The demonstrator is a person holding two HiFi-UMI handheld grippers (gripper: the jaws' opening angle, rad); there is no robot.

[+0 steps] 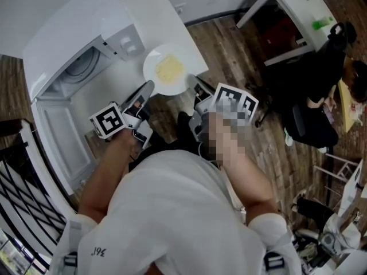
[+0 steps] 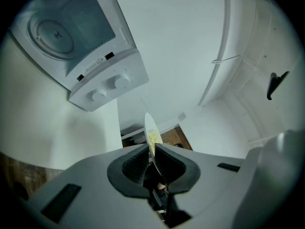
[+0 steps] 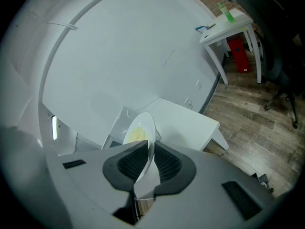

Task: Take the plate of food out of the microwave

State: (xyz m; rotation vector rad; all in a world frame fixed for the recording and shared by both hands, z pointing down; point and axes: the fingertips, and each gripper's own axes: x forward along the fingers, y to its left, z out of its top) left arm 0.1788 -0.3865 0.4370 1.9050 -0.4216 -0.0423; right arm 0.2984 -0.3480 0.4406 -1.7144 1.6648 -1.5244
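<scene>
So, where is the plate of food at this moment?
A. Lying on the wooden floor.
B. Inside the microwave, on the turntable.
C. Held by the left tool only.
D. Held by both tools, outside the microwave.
D: the left tool and the right tool each pinch the rim of the plate, which is outside the open microwave.

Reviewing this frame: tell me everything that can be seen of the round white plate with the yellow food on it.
The round white plate, smooth and glossy like ceramic, carries a flat pale-yellow heap of food at its centre. It is held roughly level outside the open white microwave, above the white counter at its edge. The left gripper clamps its near-left rim, the right gripper its near-right rim, both shut on it. Nothing else touches it.
</scene>
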